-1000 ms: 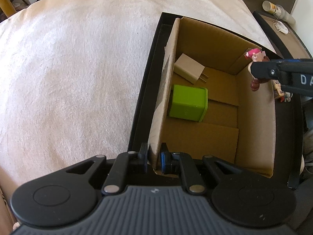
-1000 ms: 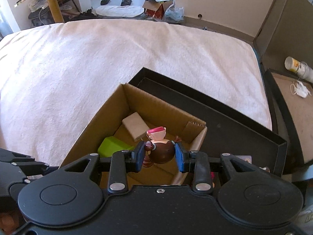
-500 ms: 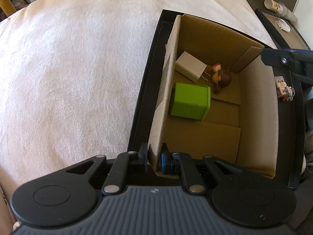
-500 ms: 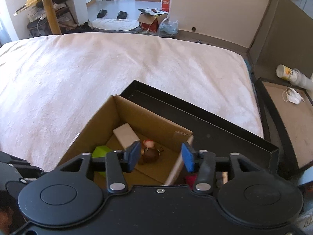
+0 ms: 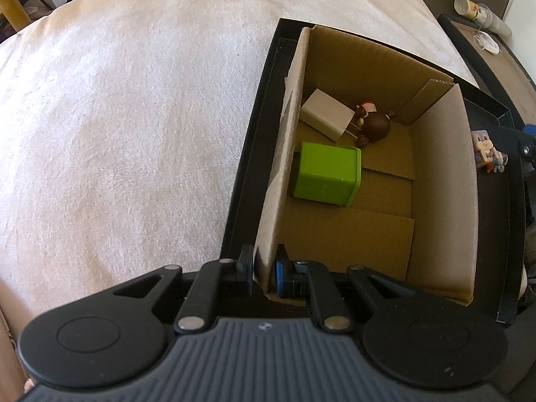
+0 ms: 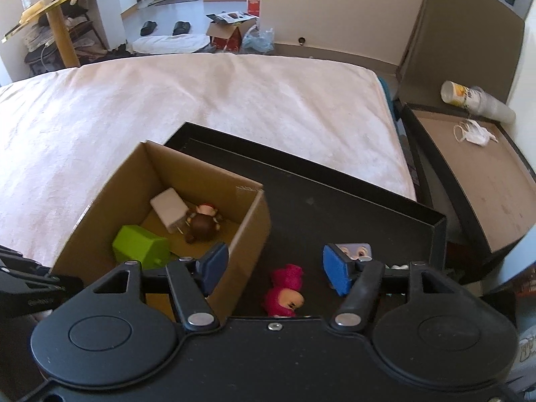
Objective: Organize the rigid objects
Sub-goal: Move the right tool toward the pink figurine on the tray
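The left gripper [image 5: 263,266] is clamped on the near corner wall of the cardboard box [image 5: 442,181], which sits in a black tray [image 6: 335,207] on the bed [image 5: 117,117]. Inside the box, the brown figurine [image 6: 202,222] lies on its side, head toward the far wall, between the white charger [image 6: 167,208] and the box's right wall, near the green cube [image 6: 140,246]. The right gripper [image 6: 276,269] stands wide apart and empty above a pink toy [image 6: 284,293].

Black claws [image 6: 275,268], blue pads [image 6: 336,269]

A bed [image 6: 234,107] under a pale fluffy blanket [image 5: 117,117]. On it sits a shallow black tray [image 6: 335,181]. Nothing else touches the blanket.
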A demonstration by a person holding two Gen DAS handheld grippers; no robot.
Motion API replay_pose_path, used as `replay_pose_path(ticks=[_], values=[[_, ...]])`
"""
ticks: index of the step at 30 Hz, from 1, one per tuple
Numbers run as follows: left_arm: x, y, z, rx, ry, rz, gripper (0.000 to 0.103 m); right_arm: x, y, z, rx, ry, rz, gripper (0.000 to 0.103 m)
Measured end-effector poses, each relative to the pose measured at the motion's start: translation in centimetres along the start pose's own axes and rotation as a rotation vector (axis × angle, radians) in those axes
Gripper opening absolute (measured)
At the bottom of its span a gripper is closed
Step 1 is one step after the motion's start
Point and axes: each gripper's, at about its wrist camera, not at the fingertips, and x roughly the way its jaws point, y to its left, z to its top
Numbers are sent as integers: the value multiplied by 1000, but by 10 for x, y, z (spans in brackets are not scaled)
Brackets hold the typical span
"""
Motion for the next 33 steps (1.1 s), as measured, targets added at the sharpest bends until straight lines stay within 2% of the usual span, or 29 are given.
replay_pose_path(ticks=[20, 33], values=[[-7, -2, -2, -12, -30, 26, 12, 6, -54, -24, 95, 45, 8, 63], [-7, -2, -2, -12, -32, 24, 12, 23, -47, -29, 101, 91, 19, 63]])
